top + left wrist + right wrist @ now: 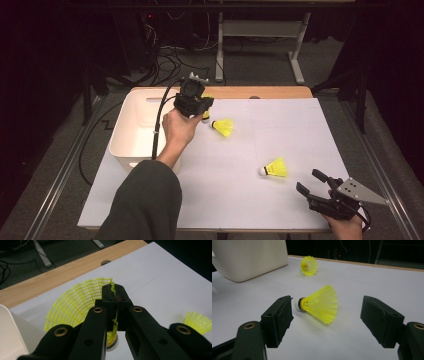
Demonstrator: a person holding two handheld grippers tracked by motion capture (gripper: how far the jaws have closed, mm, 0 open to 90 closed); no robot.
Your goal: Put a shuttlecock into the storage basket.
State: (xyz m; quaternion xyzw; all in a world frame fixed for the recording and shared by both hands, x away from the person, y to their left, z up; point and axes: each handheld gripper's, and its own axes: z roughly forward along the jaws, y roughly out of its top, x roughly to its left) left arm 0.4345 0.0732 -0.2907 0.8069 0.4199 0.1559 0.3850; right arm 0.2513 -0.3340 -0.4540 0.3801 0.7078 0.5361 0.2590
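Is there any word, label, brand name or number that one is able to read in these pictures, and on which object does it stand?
None: no readable text on the yellow shuttlecocks, the white bin, the white table sheet or either claw.

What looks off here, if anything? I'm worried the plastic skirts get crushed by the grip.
One thing: the left gripper is shut on the skirt of a yellow shuttlecock, and the mesh edge is pinched and crumpled between the jaws. The two loose shuttlecocks lie on their sides on the white table, skirts intact.
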